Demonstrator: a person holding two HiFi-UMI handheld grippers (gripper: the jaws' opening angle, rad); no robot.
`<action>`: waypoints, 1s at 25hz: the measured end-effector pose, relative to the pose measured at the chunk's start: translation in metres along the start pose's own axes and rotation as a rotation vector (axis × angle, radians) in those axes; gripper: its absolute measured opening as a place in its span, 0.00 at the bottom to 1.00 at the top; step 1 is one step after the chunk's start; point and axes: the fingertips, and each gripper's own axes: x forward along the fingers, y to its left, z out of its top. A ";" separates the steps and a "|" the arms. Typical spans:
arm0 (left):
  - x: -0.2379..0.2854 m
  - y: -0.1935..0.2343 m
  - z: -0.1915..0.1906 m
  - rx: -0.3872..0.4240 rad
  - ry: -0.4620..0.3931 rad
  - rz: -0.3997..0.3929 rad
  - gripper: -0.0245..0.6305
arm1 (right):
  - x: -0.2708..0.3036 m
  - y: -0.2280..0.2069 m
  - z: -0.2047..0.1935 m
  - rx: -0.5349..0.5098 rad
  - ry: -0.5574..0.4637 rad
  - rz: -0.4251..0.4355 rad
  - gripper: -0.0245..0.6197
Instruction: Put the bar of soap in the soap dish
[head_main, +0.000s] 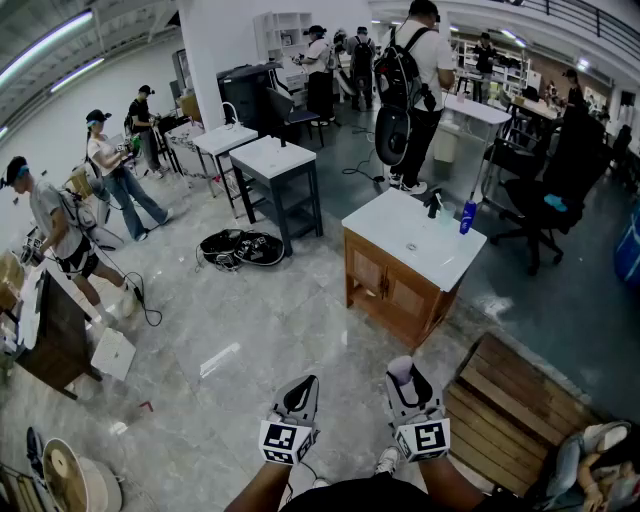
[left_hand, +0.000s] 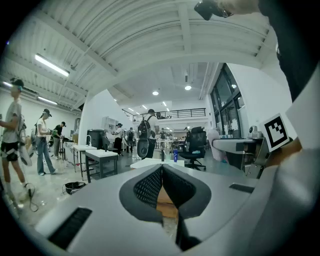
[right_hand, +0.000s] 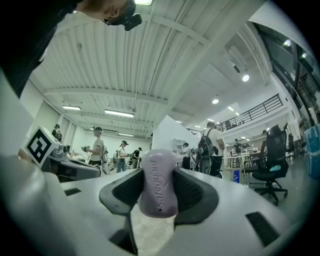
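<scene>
Pinching the lilac bar of soap (right_hand: 159, 191) between wide-spread jaws, the right gripper (head_main: 404, 372) faces the white-topped vanity (head_main: 375, 222) at one o'clock; the left gripper (left_hand: 162, 175) rides pressed together, empty; the slick bar may squirt free on the walk over, no soap dish discernible yet.

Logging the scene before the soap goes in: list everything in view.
bar of soap: one, pale purple, between the jaws of the right gripper
vanity cabinet: one, wood with white top, on the floor ahead
bottle: one, blue, on the vanity top
tap: one, black, on the vanity top
tables: two, grey with white tops, farther back
office chair: one, black, right of the vanity
pallet: one, brown wood, floor lower right
people: several, mixed clothing, around the hall
left gripper: one, grey, jaws together, empty
right gripper: one, grey, shut on the soap
</scene>
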 end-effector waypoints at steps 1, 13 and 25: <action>0.003 -0.001 0.000 -0.001 -0.001 0.001 0.07 | 0.001 -0.002 -0.001 -0.002 -0.001 0.002 0.35; 0.070 -0.028 -0.001 0.000 0.012 -0.020 0.07 | 0.012 -0.066 -0.003 0.011 -0.014 -0.014 0.35; 0.164 -0.074 -0.003 -0.022 0.027 -0.024 0.07 | 0.028 -0.174 -0.028 0.051 0.014 -0.044 0.35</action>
